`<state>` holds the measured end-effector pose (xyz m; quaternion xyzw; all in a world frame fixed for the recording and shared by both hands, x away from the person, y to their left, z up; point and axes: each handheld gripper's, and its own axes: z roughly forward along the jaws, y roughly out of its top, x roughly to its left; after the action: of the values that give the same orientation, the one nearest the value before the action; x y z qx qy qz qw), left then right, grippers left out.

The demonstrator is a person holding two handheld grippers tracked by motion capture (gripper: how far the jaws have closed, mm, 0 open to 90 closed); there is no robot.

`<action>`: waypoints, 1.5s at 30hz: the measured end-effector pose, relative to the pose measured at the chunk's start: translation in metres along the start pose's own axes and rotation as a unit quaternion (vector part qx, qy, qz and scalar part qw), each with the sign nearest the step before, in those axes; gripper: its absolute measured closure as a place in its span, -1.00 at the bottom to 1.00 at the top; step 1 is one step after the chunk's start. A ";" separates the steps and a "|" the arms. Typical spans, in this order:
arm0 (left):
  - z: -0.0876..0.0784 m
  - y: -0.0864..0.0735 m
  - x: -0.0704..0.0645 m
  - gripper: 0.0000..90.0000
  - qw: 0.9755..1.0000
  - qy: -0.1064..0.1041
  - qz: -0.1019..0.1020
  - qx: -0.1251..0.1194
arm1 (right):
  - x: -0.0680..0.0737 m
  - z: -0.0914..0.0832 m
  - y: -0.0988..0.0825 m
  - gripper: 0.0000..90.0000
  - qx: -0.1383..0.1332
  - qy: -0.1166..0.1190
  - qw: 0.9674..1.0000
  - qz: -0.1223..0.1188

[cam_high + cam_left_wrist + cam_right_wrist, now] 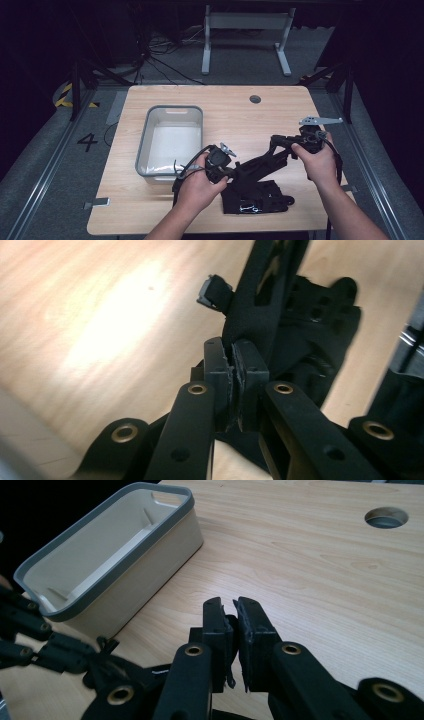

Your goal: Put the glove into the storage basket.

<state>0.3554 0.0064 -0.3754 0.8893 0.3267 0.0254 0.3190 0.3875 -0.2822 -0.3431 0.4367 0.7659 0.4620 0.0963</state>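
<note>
Two grippers on one limp fabric load

My left gripper (234,352) was clamped on the strap (255,315) of the black fabric piece (255,197), which lay on the table (240,110) near its front edge, just right of the grey-rimmed bin (145,135). My right gripper (235,610) had its pads almost together, and I could not tell whether a thin edge was pinched between them. I judged the piece light, soft and floppy, so it would sag and fold, not hold its shape. The woven strap was the place to grip, clear of the hard buckle (214,292), which could slip off the pads. A second hold farther along would keep the fabric taut.
</note>
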 end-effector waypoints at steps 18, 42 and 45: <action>-0.003 -0.006 0.009 0.92 1.000 0.016 0.004 0.024 | -0.005 0.013 -0.025 0.85 0.011 0.033 0.999 0.021; -0.008 -0.008 -0.004 0.95 0.998 -0.010 0.029 0.049 | -0.006 0.003 -0.045 0.84 0.014 0.042 0.999 0.020; -0.007 -0.009 -0.007 0.97 0.998 -0.013 0.034 0.059 | -0.005 0.001 -0.051 0.84 0.023 0.041 0.999 0.020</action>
<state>0.3431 0.0118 -0.3739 0.9174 0.2930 0.0051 0.2694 0.3618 -0.2951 -0.3851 0.4351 0.7707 0.4633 0.0453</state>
